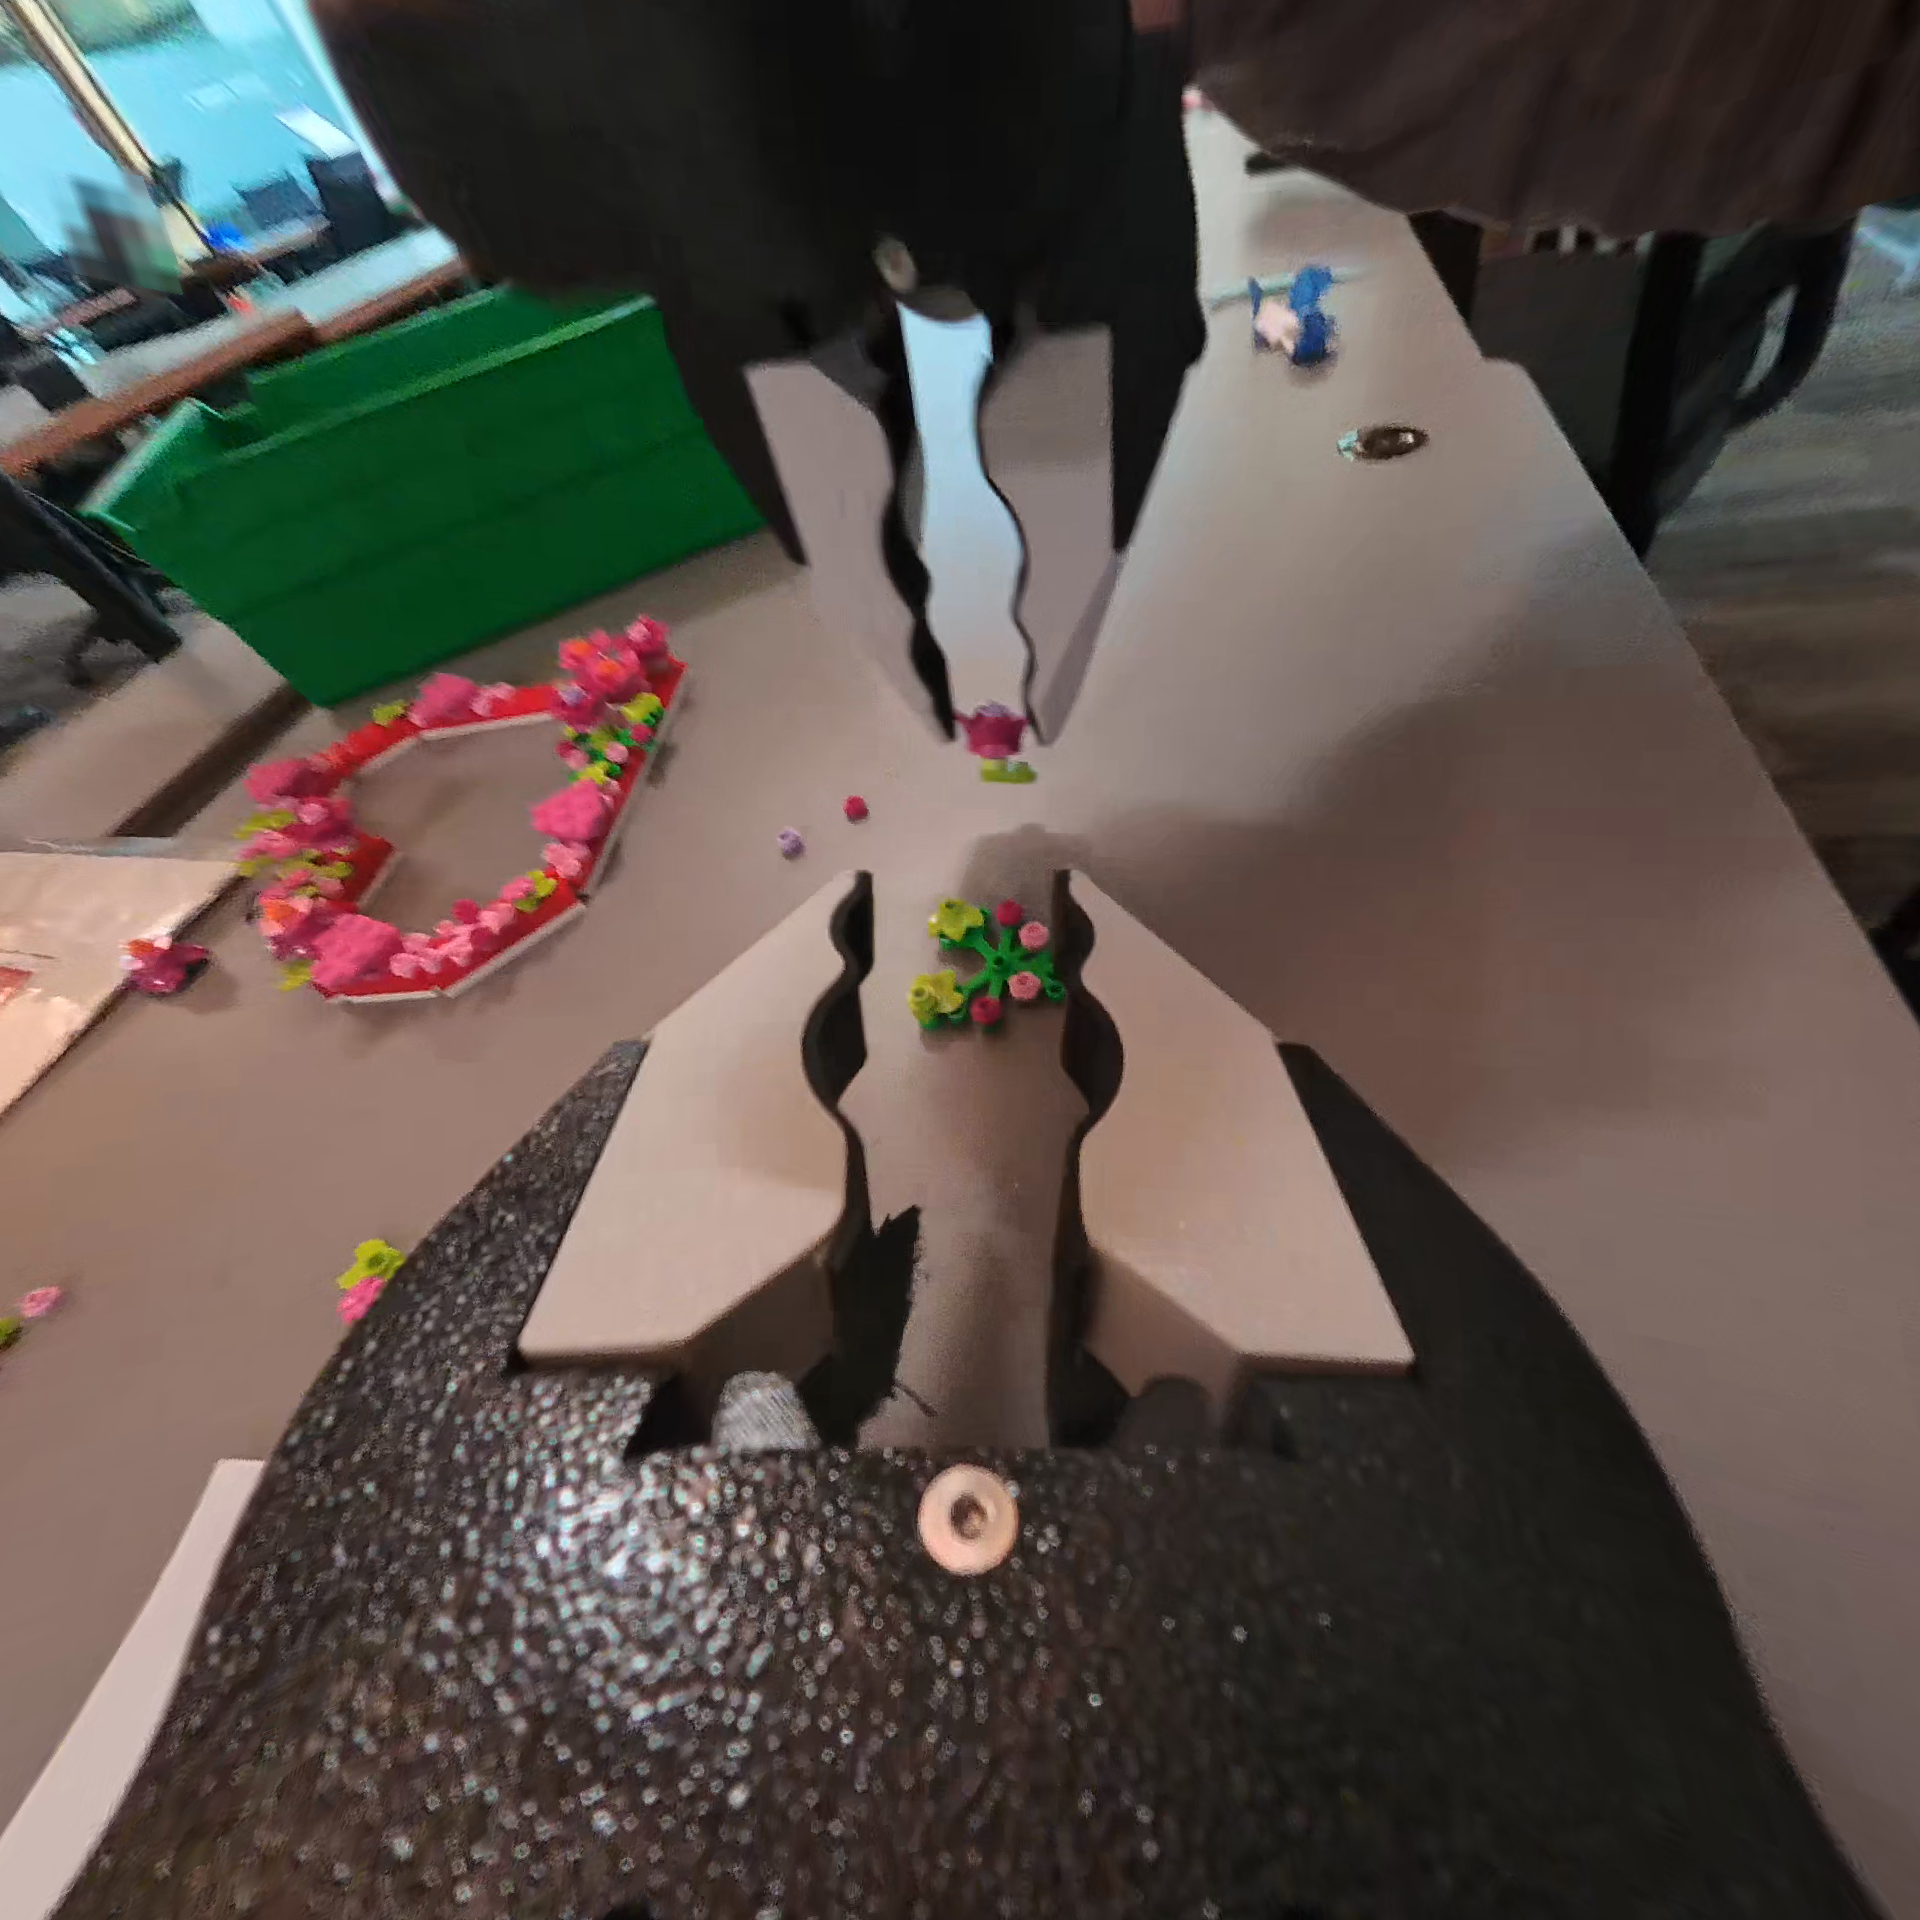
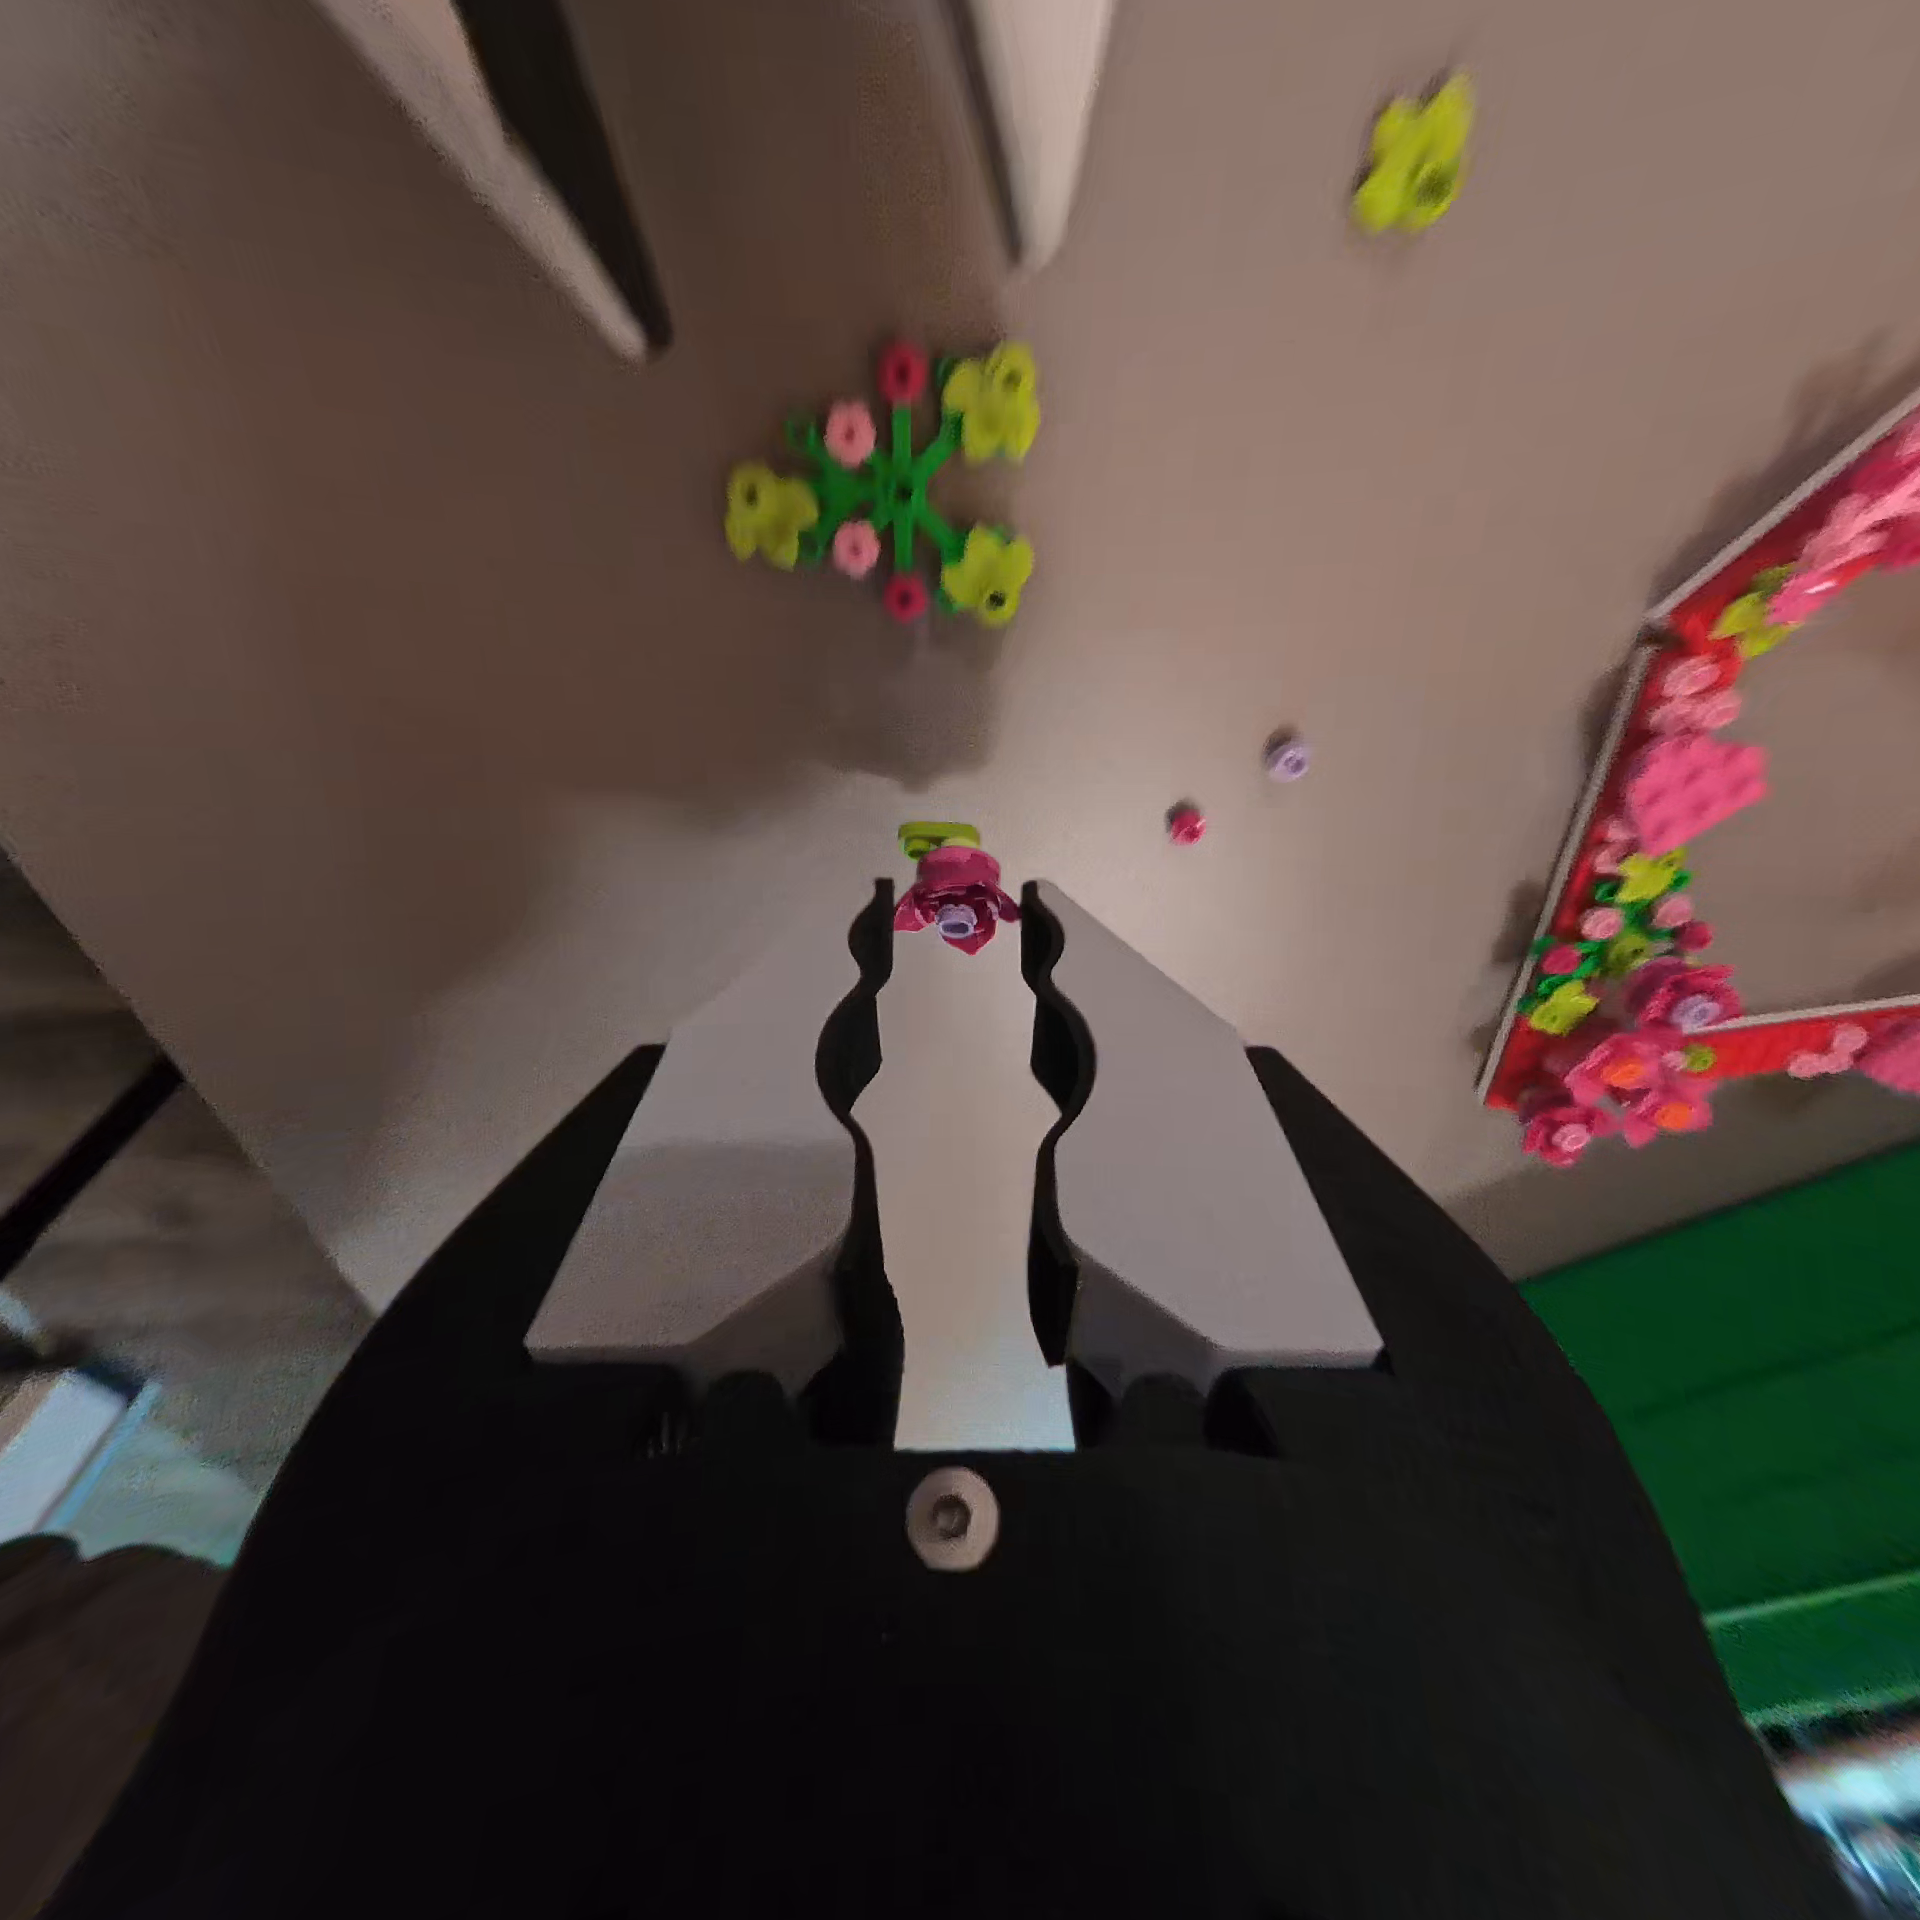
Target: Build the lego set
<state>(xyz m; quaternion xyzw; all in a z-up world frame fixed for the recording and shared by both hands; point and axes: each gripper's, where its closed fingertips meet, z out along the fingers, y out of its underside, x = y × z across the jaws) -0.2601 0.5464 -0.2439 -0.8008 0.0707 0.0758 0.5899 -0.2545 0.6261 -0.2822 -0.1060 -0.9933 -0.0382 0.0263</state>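
The grey table (image 1: 1351, 935) carries all pieces, and I give every place relative to the red flower frame (image 1: 457, 831), a ring of red plates covered with pink and lime blossoms. A green box (image 1: 436, 488) stands just behind the frame, touching or nearly touching its far edge. On the side of the frame away from the grippers lies a white sheet (image 1: 73, 935), partly cut by the picture edge.

The left gripper (image 1: 961, 894) hovers beside the frame with its jaws apart and nothing between them; it holds no piece. Under its tips lies the green stem cluster (image 1: 987, 966) with lime, pink and red blossoms, near the frame but apart from it.

The right gripper (image 2: 956, 899) points toward the left one, and its fingertips pinch the dark pink flower (image 2: 951, 904), which has a pale purple centre. Just under this flower a small lime piece (image 2: 935, 834) is visible.

Between the frame and the held flower lie two loose studs on the table, one dark pink stud (image 1: 855, 808) and one lilac stud (image 1: 791, 842), both apart from the frame.
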